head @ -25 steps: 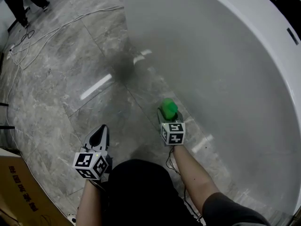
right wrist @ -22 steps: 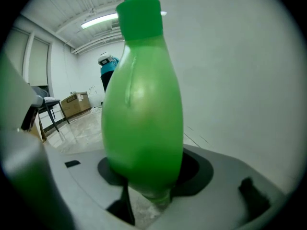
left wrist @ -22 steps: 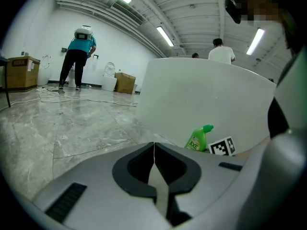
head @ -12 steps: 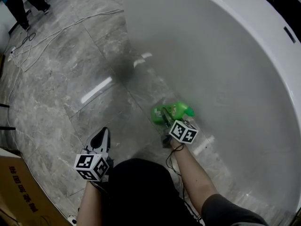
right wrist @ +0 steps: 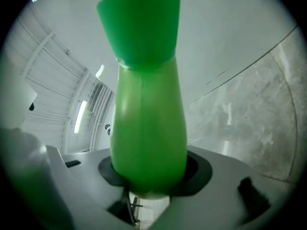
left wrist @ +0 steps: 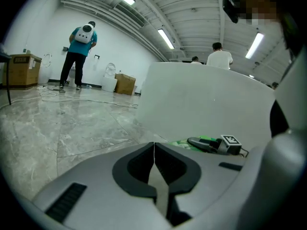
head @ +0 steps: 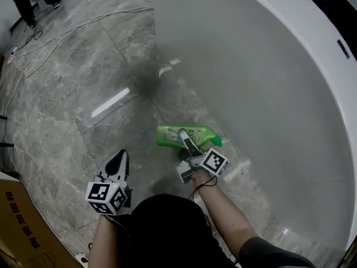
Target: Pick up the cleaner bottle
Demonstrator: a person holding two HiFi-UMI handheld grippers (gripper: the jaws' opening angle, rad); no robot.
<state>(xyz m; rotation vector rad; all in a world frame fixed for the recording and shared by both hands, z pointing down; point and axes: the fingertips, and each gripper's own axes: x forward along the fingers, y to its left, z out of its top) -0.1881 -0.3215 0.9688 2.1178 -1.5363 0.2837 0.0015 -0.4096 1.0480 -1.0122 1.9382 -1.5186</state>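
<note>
We have the cleaner bottle (head: 167, 137) in the right tool (head: 183, 134), so the main part of the job looks done. In the right gripper view the two jaws pinch the green body low down, one on each side, with the wider cap end pointing away from the tool. Nothing else sits between them.

From the head view, the bottle lies on its side across the jaws. Its body points to the left of the picture and its cap points towards the white bathtub (head: 268, 94). It hangs over the grey marble floor (head: 83, 82), just beside the tub's outer wall. We judge it to be clear of the floor, since the right gripper view shows only the tub wall and floor well behind it, but no view shows the gap beneath it outright.

The left tool (head: 120, 156) takes no part. Its jaws are pressed together on nothing, and it is held low over the floor, well apart from the bottle.

What remains, as we read it, is small: keeping the pinch firm and bringing the bottle to a steady hold. The smooth, rounded body could twist or slip in the jaws.
</note>
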